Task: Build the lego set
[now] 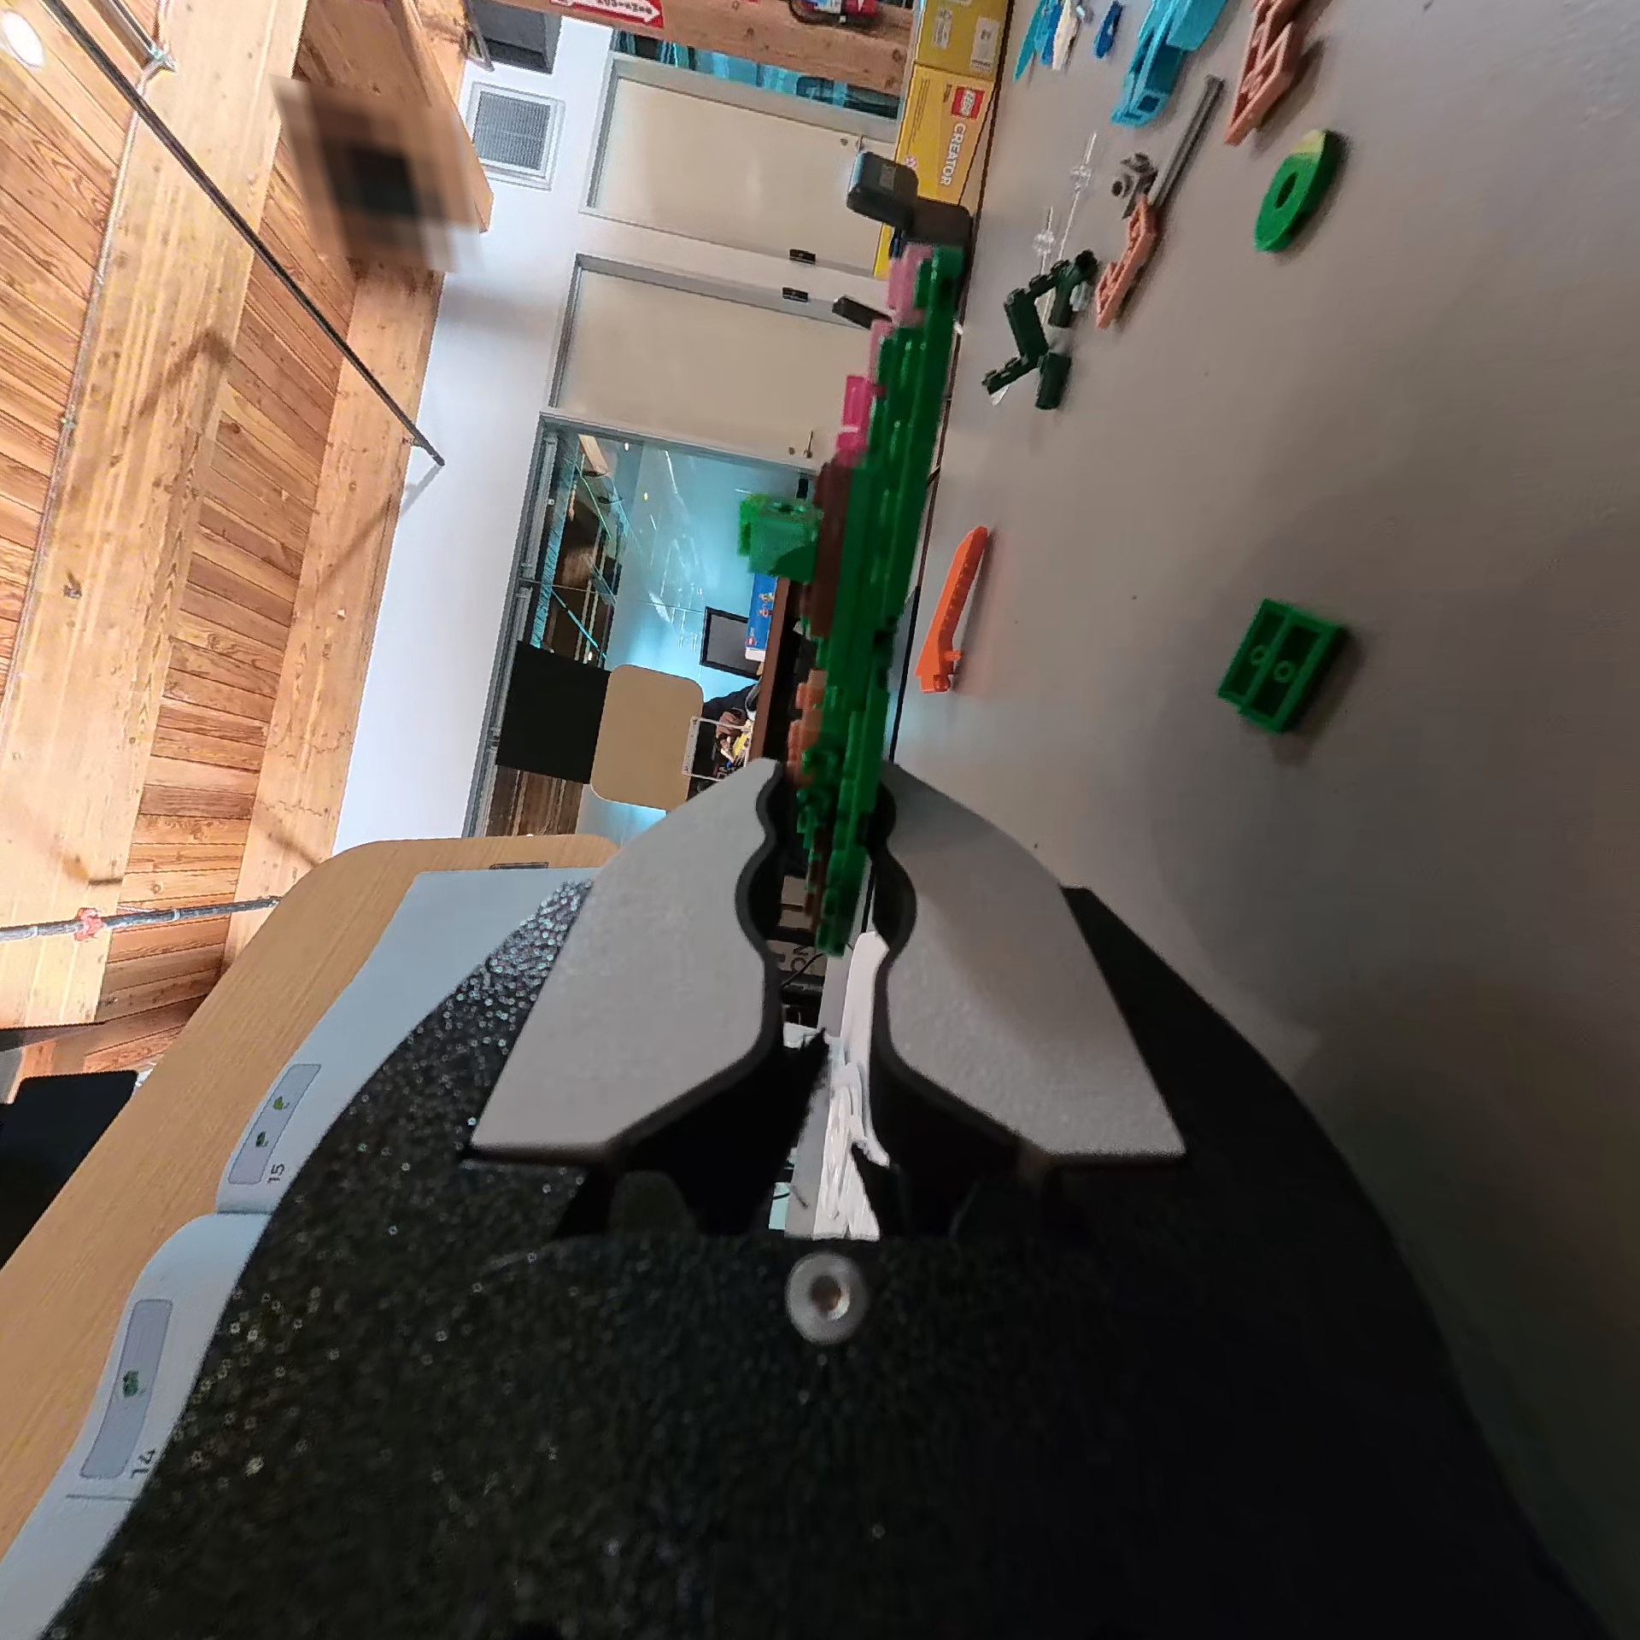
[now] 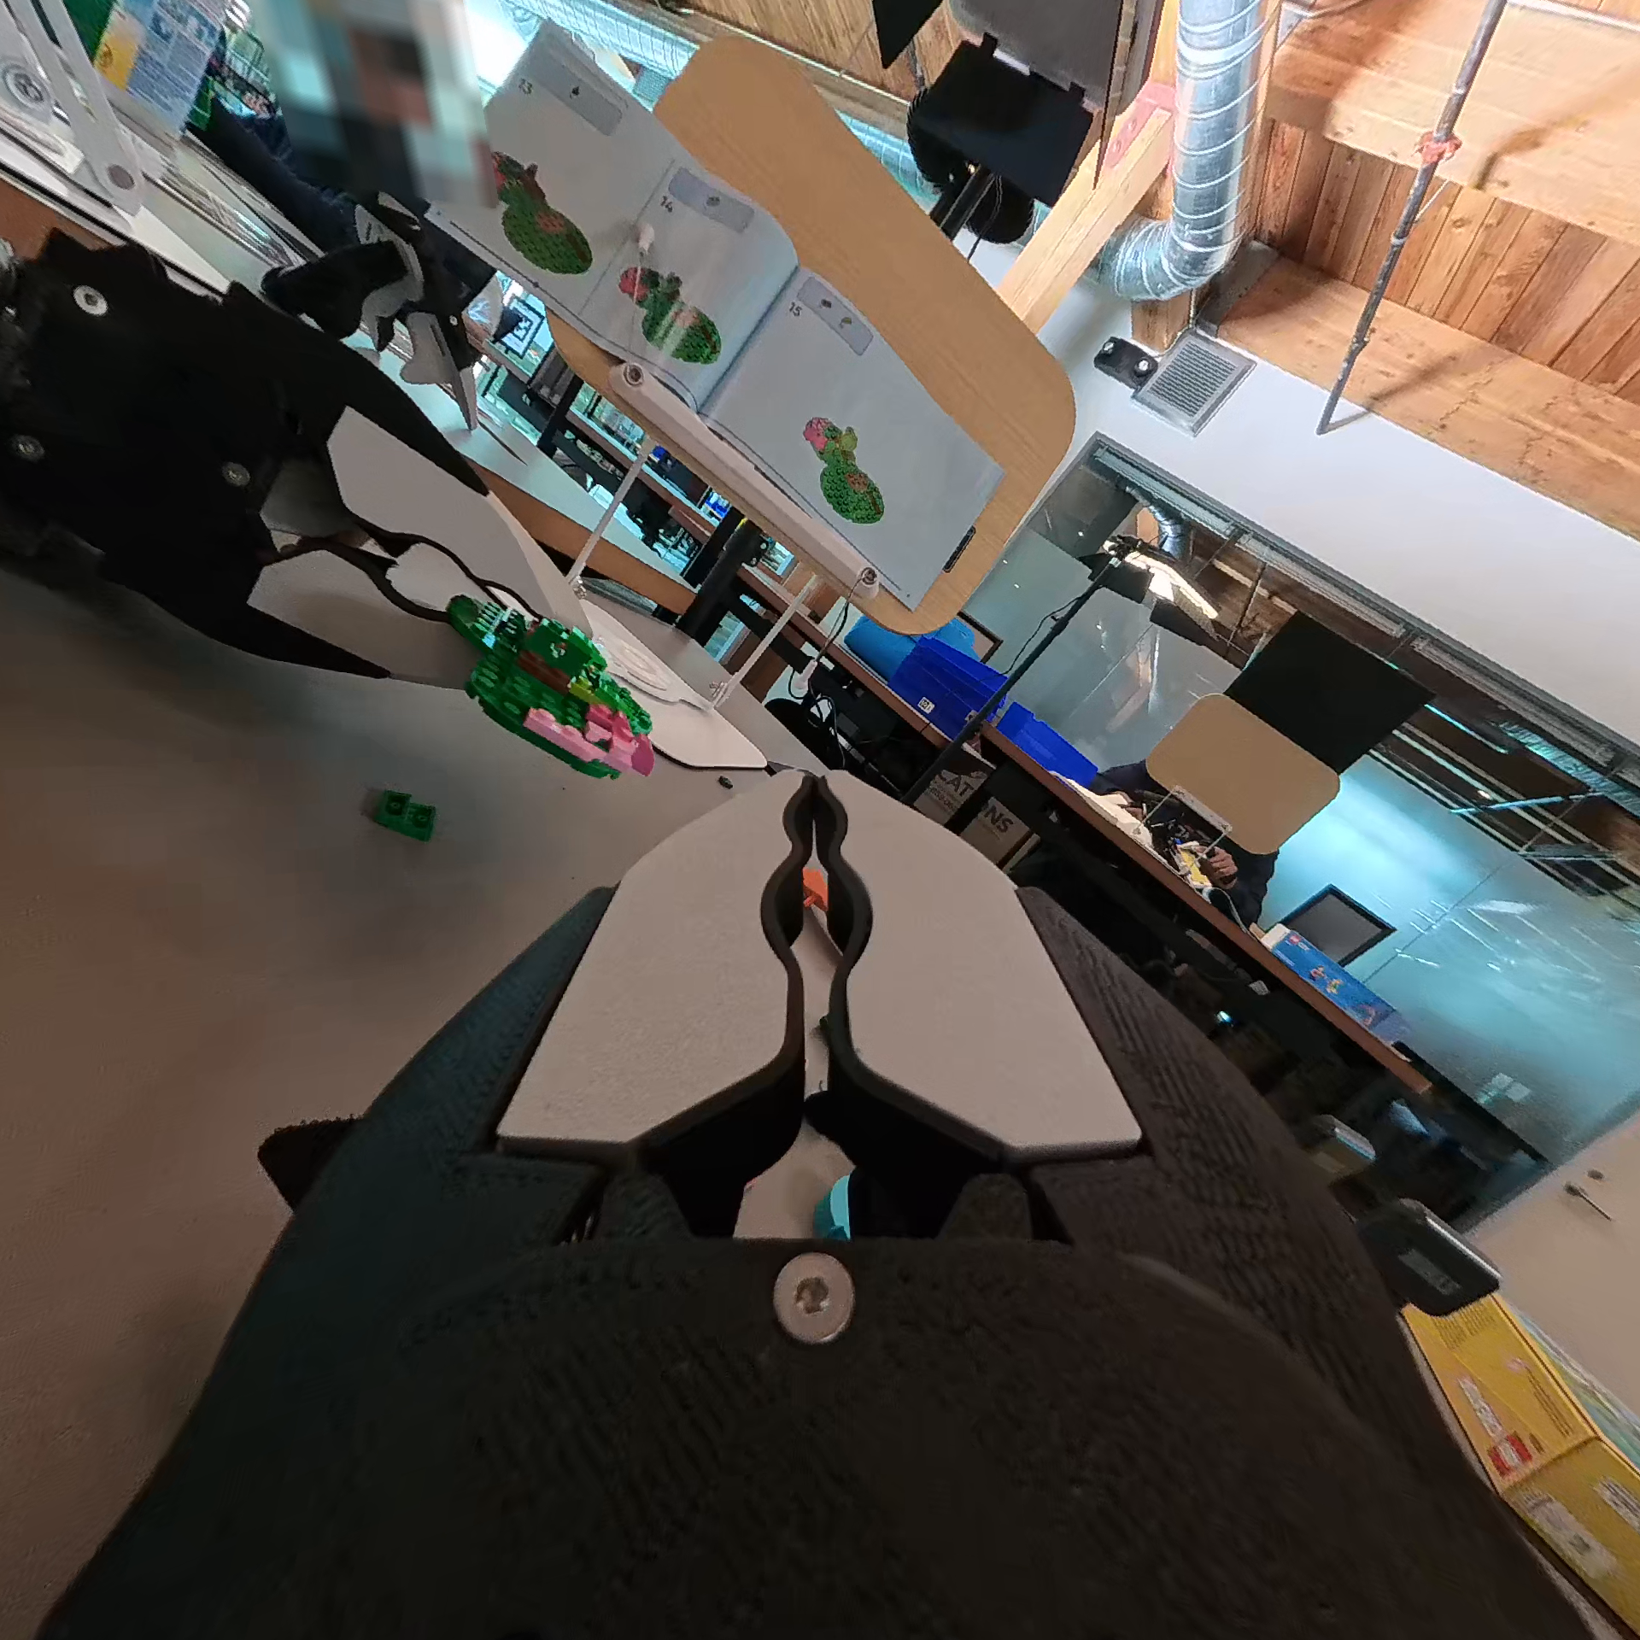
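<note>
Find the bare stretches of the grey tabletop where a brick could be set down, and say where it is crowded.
Free: the grey tabletop on the near side of the small green two-stud brick, and the strip between that brick and the long orange piece. Crowded: the far end, around the green ring, dark green jointed pieces, salmon lattice pieces and turquoise block.

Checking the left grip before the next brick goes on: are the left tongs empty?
No: the left tongs are clamped on the edge of the green lego build.
</note>
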A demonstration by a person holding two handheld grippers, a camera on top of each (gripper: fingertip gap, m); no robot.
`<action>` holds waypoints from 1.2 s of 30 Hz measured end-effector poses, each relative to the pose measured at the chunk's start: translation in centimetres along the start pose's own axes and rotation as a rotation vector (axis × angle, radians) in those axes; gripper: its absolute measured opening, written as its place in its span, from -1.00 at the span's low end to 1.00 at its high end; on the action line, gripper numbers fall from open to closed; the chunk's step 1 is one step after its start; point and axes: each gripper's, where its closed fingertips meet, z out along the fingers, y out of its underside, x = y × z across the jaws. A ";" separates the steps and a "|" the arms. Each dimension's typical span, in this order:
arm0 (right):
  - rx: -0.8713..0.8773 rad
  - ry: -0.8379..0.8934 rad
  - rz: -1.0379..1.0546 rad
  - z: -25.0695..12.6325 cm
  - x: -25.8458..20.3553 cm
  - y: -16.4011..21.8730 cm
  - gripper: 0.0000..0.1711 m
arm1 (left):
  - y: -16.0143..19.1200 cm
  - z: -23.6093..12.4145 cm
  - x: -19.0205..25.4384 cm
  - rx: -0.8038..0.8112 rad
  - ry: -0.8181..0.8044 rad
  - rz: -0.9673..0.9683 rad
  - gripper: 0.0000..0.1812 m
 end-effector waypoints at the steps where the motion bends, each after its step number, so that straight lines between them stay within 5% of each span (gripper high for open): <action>1: 0.001 0.001 0.000 0.0 0.0 0.0 -1.00 | 0.0 0.0 0.0 0.000 0.000 0.000 -0.84; 10: 0.034 -0.039 0.144 0.2 0.0 -0.9 -1.00 | -0.3 0.0 0.0 0.009 0.000 0.025 -0.84; 16: -0.090 -0.051 0.402 -2.1 6.6 0.3 -1.00 | 0.1 0.0 -0.3 -0.001 -0.010 -0.006 -0.84; 25: -0.956 -0.082 0.554 -14.7 25.2 15.4 -1.00 | 0.9 0.1 -0.2 -0.051 -0.011 0.063 -0.84; 30: -1.514 -0.239 0.662 -21.7 26.5 22.9 -0.92 | 0.7 0.3 0.4 -0.055 0.009 0.111 -0.84; 33: -1.659 -0.318 0.797 -23.0 25.5 24.3 -0.74 | 0.5 0.3 0.7 -0.054 0.016 0.132 -0.84; 36: -1.738 -0.351 0.769 -23.6 25.9 25.9 -0.81 | 0.1 0.2 0.6 -0.042 0.017 0.136 -0.84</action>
